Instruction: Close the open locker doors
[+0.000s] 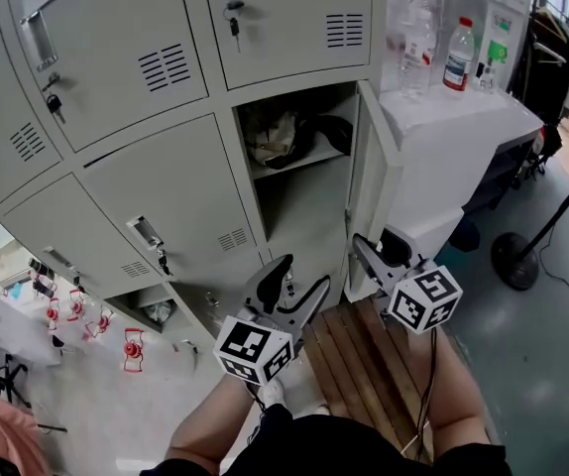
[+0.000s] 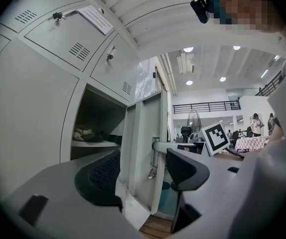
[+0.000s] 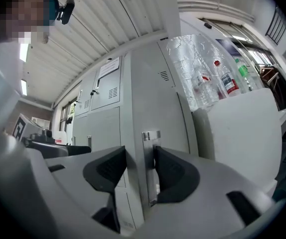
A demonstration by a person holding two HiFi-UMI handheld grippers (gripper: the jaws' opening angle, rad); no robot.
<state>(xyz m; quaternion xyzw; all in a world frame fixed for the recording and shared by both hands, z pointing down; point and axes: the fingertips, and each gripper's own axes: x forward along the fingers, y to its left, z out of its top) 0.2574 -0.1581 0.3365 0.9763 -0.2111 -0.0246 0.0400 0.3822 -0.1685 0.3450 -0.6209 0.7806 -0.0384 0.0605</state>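
Pinches the right gripper (image 1: pixel 359 246) onto the open locker door (image 1: pixel 372 167), low down, at 4 o'clock from the open compartment (image 1: pixel 299 201). Clamps on the door's free edge, one pad each side, the right pad against the metal handle plate (image 3: pixel 150 138).

Holds the left gripper (image 1: pixel 302 276) at 6 o'clock in the head view, just beside the right one. Jaws apart there, nothing between them, only the door's bottom corner showing beyond.

Has the door swung wide out, almost edge-on to the head camera, at 1 o'clock from centre. Shows a shelf (image 1: pixel 299 159) inside the compartment, with a dark bundle of cloth (image 1: pixel 280 127) lying on it.

Finds the neighbouring door (image 1: pixel 166 186) at 9 o'clock shut, and a key (image 1: pixel 233 23) hanging from the lock at 12 o'clock. Looks as though a small compartment (image 1: pixel 151 310) low at 8 o'clock is open too, though hard to tell.

Puts a white counter (image 1: pixel 463 117) at 2 o'clock, right behind the open door, with clear bottles (image 1: pixel 459 56) upright on top. Has slatted wooden boards (image 1: pixel 364 355) on the floor at 5 o'clock.
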